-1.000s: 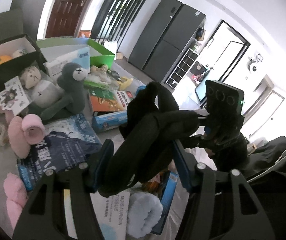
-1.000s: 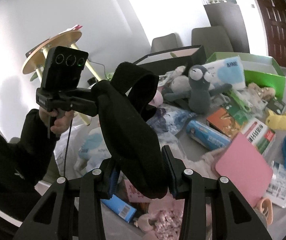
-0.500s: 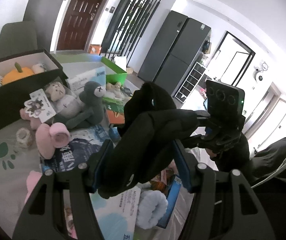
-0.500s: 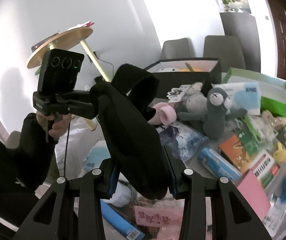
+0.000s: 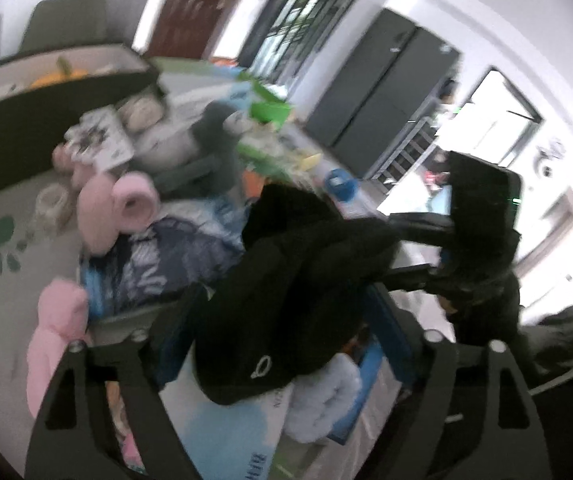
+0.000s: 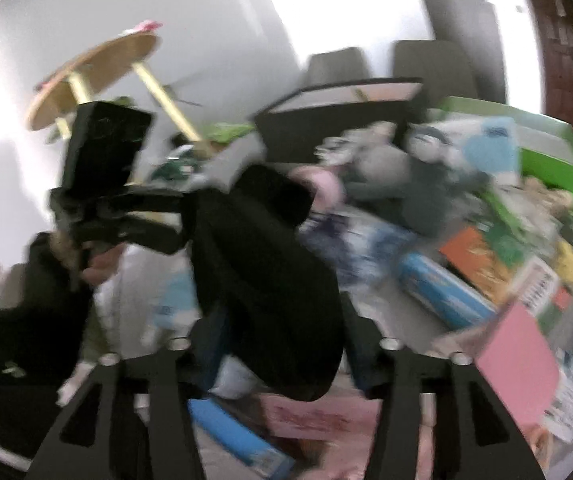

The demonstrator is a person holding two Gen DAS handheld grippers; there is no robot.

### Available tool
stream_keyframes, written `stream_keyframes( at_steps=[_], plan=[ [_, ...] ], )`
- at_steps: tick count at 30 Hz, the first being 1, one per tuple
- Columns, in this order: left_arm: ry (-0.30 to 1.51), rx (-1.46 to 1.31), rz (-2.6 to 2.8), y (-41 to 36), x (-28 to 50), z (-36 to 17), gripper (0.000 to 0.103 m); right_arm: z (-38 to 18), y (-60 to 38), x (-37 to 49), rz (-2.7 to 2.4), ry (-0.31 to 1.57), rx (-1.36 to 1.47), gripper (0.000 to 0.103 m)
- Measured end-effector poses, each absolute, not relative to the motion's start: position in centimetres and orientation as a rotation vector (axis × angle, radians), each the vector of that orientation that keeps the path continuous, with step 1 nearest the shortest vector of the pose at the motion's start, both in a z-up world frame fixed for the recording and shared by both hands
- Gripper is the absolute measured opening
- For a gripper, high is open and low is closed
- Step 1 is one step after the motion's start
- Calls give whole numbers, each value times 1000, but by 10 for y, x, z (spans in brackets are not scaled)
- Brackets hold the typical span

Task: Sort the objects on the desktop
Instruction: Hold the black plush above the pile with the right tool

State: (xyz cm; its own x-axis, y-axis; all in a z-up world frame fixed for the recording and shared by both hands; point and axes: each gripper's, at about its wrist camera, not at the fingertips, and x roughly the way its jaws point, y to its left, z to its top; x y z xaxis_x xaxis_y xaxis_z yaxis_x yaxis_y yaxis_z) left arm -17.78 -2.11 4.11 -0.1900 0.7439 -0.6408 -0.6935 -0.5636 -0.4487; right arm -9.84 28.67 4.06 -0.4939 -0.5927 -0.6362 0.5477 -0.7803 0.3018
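Observation:
Both grippers are shut on one black fabric item [image 5: 286, 304], held up between them above the cluttered table; it also shows in the right wrist view [image 6: 262, 280]. My left gripper [image 5: 282, 340] clamps one end and my right gripper [image 6: 274, 344] clamps the other. Each wrist view shows the opposite gripper gripping the far end: the right one [image 5: 478, 232] and the left one [image 6: 106, 184]. Both views are motion-blurred.
The table holds a grey plush toy [image 5: 206, 148], pink rolled items [image 5: 118, 204], a dark blue packet [image 5: 158, 264], a black open box [image 5: 46, 92], a green box [image 6: 546, 160], a pink card [image 6: 518, 360] and a blue box [image 6: 442, 292].
Both grippers have swung with the black fabric still clamped. The table has dropped and shifted in both views, and the frames are now blurred by fast motion.

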Motion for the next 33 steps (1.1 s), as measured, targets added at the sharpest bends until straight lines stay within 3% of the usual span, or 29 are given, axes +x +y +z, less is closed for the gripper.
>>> stream_keyframes(
  at_steps=[1,3,5,7,14,33],
  plan=[
    [-61,-1081,1931,-22,-178,40,88,39,292,-98,-2296,-80,1004,75],
    [-13,-1096,2035,-25,-175,41,90,40,303,-94,-2347,-107,989,76],
    [52,-1104,2147,-25,-173,44,103,42,311,-91,-2396,-107,979,77],
    [134,-1092,2272,-22,-171,49,102,44,315,-88,-2424,-93,973,83],
    [240,-1026,2384,-13,-165,61,103,49,313,-85,-2420,-78,946,83],
    [206,-1076,2400,-20,-164,50,103,44,304,-94,-2379,-104,993,83]
  ],
)
